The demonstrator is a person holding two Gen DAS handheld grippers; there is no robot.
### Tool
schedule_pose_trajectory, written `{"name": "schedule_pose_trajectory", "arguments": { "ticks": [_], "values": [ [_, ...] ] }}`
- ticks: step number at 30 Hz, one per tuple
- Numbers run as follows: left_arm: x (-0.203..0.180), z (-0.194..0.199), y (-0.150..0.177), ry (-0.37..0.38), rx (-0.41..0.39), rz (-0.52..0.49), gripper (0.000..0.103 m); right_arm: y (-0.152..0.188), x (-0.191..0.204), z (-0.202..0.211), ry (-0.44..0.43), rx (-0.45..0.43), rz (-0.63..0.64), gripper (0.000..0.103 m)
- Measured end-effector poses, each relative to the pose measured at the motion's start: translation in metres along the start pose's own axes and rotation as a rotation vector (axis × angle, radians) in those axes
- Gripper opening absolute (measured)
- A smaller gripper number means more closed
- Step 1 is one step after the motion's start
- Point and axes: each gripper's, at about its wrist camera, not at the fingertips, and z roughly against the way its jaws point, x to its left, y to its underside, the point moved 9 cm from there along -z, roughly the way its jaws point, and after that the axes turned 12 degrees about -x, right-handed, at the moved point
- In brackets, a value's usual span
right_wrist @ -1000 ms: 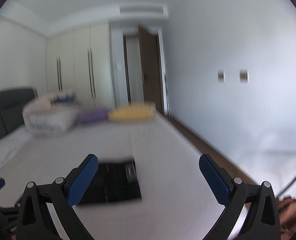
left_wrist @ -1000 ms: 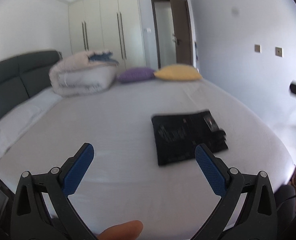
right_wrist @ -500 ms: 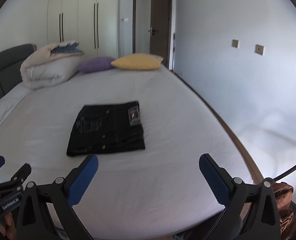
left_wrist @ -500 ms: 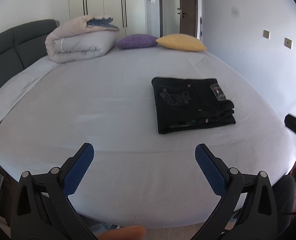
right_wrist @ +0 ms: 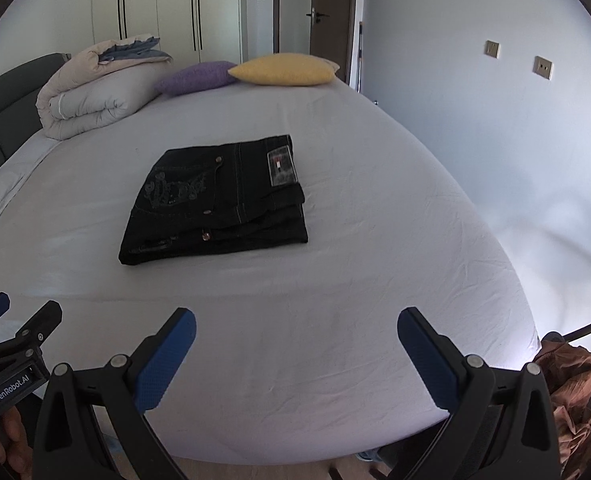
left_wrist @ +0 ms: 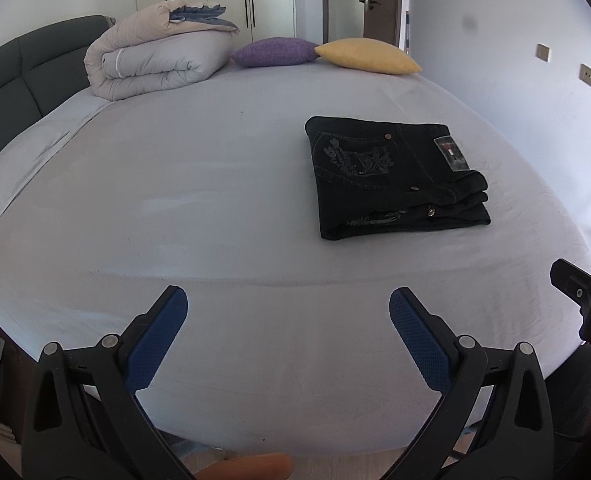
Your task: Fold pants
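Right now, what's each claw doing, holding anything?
Left claw: open, empty, above the near edge of the white-sheeted bed.
Right claw: open, empty; folded black denim pants lie untouched.

A wide bed with a smooth pale lilac sheet (left_wrist: 199, 184) carries a folded pair of black denim pants (left_wrist: 395, 180) lying flat toward its right side. At the far end lie a rolled beige-and-grey duvet (left_wrist: 155, 56), a purple cushion (left_wrist: 273, 51) and a yellow cushion (left_wrist: 365, 56), the two cushions touching.

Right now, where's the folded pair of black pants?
The folded black denim pants lie flat on the white bed sheet, mid-bed in the right wrist view, nearer than the purple cushion and yellow cushion.
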Motion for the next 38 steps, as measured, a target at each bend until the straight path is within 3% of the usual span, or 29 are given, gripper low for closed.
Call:
{"name": "schedule_pose_trajectory", "arguments": {
  "ticks": [32, 38],
  "values": [
    [-0.006, -0.012, 0.010, 0.010, 0.038, 0.013, 0.103, 0.004, 0.011, -0.007, -0.013, 0.018, 0.020, 0.103],
    [-0.008, -0.008, 0.008, -0.004, 0.015, -0.008, 0.103, 0.005, 0.011, -0.007, -0.014, 0.018, 0.017, 0.103]
  ]
}}
